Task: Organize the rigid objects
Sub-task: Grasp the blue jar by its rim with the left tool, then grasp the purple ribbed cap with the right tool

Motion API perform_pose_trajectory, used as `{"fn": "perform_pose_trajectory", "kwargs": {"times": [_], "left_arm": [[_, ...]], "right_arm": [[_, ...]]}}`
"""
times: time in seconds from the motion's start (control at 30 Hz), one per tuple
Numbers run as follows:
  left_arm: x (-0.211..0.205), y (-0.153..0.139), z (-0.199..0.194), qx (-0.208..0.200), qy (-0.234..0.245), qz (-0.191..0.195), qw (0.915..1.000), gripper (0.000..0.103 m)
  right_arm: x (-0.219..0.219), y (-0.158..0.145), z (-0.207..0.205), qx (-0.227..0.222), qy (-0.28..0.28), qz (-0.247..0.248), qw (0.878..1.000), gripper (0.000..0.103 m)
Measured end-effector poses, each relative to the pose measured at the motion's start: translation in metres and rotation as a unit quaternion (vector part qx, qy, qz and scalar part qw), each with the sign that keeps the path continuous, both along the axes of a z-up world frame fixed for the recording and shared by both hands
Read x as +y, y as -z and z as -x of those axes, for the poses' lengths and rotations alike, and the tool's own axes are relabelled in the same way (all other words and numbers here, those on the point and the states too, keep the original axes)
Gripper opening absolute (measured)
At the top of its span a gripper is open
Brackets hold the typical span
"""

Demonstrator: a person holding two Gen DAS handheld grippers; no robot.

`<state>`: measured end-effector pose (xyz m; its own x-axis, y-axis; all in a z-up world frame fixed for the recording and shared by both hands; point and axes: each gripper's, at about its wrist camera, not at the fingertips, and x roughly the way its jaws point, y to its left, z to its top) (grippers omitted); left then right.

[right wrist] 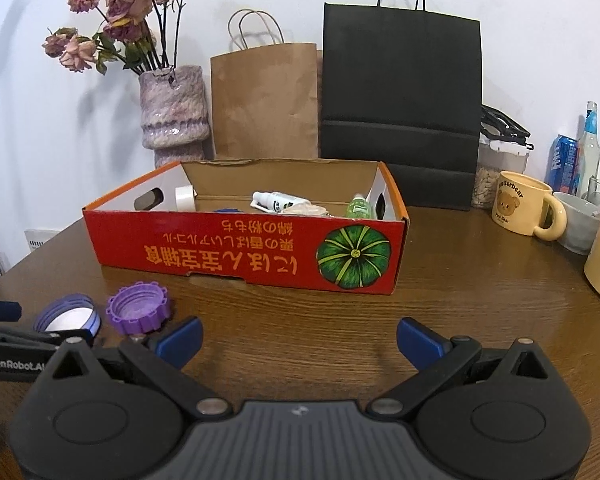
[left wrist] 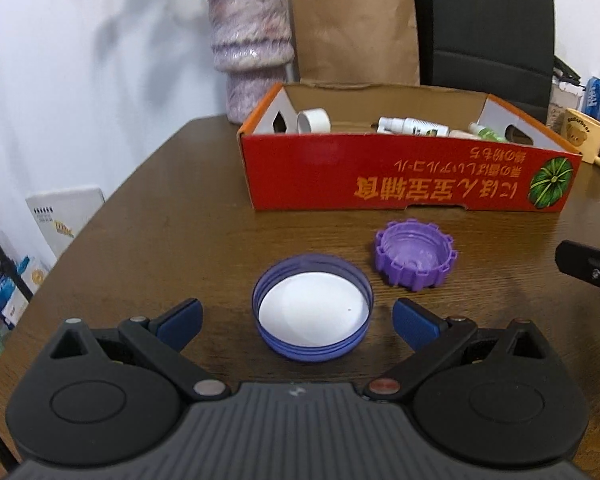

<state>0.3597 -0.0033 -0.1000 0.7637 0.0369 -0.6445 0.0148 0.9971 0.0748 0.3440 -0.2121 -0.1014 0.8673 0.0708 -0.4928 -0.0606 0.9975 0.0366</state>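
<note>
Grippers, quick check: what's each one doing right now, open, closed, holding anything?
Left gripper: open, empty, its fingers either side of the blue lid on the table.
Right gripper: open, empty, over bare table.

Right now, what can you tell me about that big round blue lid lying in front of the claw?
The blue lid is a wide, shallow screw cap, plastic by its look, lying upside down on the brown table. Thread ridges ring its wall, and a white liner covers its inside. It sits between the open left claw's blue fingertips, touching neither. The smaller purple cap lies apart, to its right.
</note>
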Motion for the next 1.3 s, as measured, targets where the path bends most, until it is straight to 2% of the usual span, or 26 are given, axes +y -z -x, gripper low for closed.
{"fn": "perform_pose_trajectory", "kwargs": {"times": [0.13, 0.17, 0.2, 0.27, 0.47, 0.87, 1.3], "left_arm": [[0.005, 0.001, -0.003, 0.010, -0.003, 0.020, 0.9997, 0.102], [0.006, 0.001, -0.003, 0.011, -0.003, 0.020, 0.9997, 0.094], [0.006, 0.001, -0.003, 0.011, -0.003, 0.020, 0.9997, 0.081], [0.006, 0.000, -0.002, 0.009, 0.003, 0.029, 0.9995, 0.068], [-0.001, -0.005, 0.004, -0.007, 0.012, 0.013, 0.9998, 0.067], [0.008, -0.015, 0.006, -0.028, 0.000, 0.010, 0.9996, 0.067], [0.032, -0.021, 0.001, -0.041, -0.016, 0.005, 0.9990, 0.067]], "right_arm": [[0.001, 0.001, -0.001, 0.003, -0.002, 0.001, 1.000, 0.103], [0.001, 0.002, -0.001, 0.004, -0.003, 0.002, 1.000, 0.103], [0.001, 0.002, -0.001, 0.005, -0.003, 0.002, 1.000, 0.103], [0.002, 0.002, -0.001, 0.006, -0.004, 0.003, 1.000, 0.103], [0.002, 0.003, -0.002, 0.008, -0.005, 0.003, 1.000, 0.103], [0.012, 0.005, -0.004, 0.012, -0.023, 0.006, 1.000, 0.103], [0.048, 0.003, -0.012, 0.016, -0.053, 0.003, 0.998, 0.103]]}}
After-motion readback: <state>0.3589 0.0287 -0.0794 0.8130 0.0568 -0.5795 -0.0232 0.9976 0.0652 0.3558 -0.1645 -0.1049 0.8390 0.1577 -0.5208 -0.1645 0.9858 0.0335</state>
